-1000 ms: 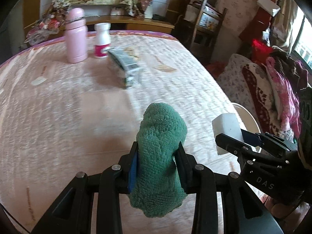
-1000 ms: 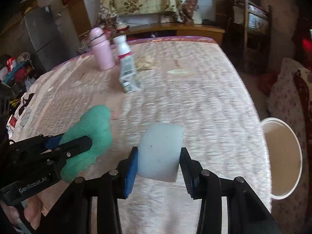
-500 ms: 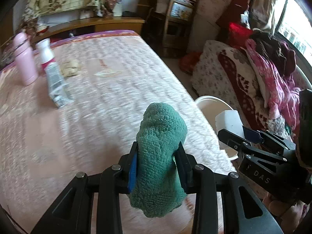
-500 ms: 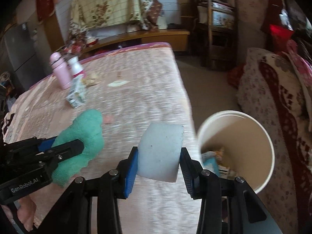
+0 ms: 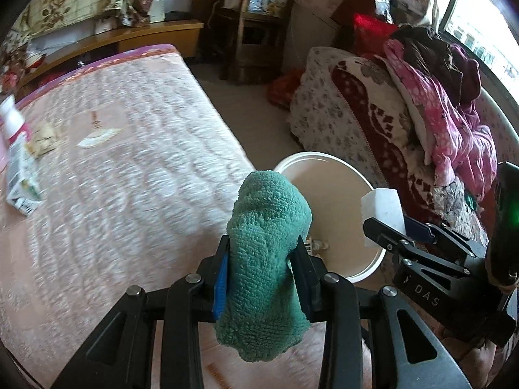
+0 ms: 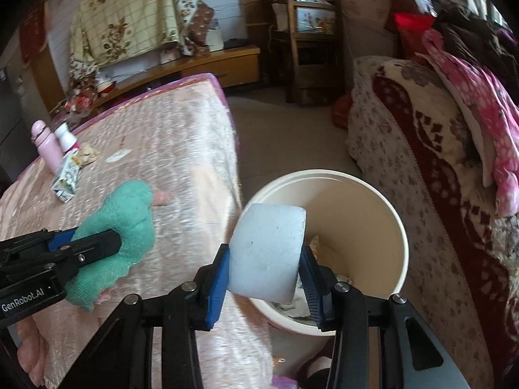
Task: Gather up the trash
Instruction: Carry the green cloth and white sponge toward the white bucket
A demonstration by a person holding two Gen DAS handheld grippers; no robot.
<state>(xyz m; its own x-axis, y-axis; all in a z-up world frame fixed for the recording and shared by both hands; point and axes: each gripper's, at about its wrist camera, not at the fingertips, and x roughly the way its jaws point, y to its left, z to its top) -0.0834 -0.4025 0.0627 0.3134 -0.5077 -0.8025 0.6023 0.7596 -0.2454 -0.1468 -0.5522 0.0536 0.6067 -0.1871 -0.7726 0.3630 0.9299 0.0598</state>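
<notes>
My left gripper [image 5: 263,274] is shut on a rolled green towel cloth [image 5: 266,246], held over the bed's right edge beside a cream bucket [image 5: 337,178] on the floor. In the right wrist view my right gripper [image 6: 266,270] is shut on a white sponge block [image 6: 267,249], which hangs over the near left rim of the bucket [image 6: 394,227]. Paper scraps lie at the bucket's bottom. The left gripper with the green cloth [image 6: 120,223] shows at the left, over the bed. The sponge [image 5: 382,207] and right gripper also appear at the right in the left wrist view.
The pink quilted bed [image 5: 113,168] carries a pink bottle [image 6: 47,147], a white bottle [image 6: 66,136], a carton [image 6: 66,180] and paper scraps [image 5: 97,137] at its far side. A sofa [image 6: 421,149] piled with clothes stands right of the bucket. A wooden shelf [image 6: 308,32] is behind.
Both grippers have swung right from over the bed toward the bucket, still gripping the cloth and the sponge. The bottles and carton slid to the left edge of view.
</notes>
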